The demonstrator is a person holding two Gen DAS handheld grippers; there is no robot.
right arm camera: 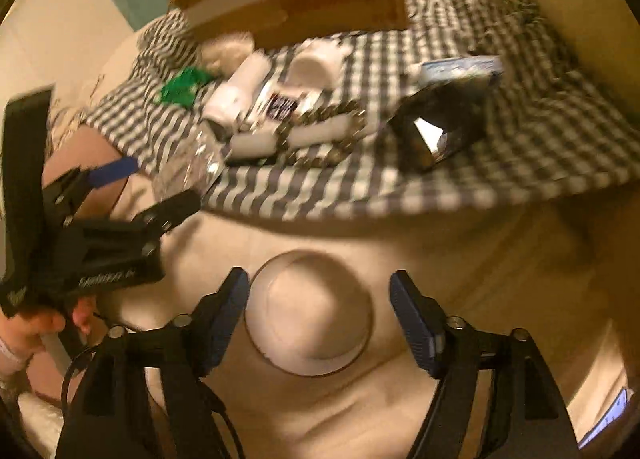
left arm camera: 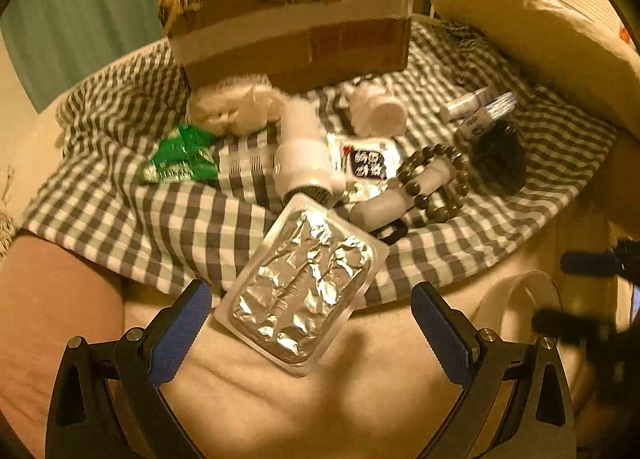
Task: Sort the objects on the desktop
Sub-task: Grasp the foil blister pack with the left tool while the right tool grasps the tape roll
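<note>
A silver foil blister pack (left arm camera: 304, 291) lies half on the checked cloth (left arm camera: 140, 227), half on the beige sheet. My left gripper (left arm camera: 314, 323) stands open around its near end, pads apart from it; it shows in the right wrist view as well (right arm camera: 160, 183). A round translucent ring (right arm camera: 308, 311), like a tape roll, lies flat on the sheet between the blue pads of my right gripper (right arm camera: 320, 323). The left pad is at its rim and a gap shows at the right pad. The cloth carries a white bottle (left arm camera: 304, 155), a bead bracelet (left arm camera: 436, 179) and a green packet (left arm camera: 180, 155).
An open cardboard box (left arm camera: 288, 27) stands at the back of the cloth. A beige pillow (left arm camera: 540, 31) rises at the right. A white jar (left arm camera: 380, 111), a sachet (left arm camera: 366, 163), small tubes (left arm camera: 480, 103), a crumpled bag (left arm camera: 232, 107) and a dark shiny object (right arm camera: 440, 131) crowd the cloth.
</note>
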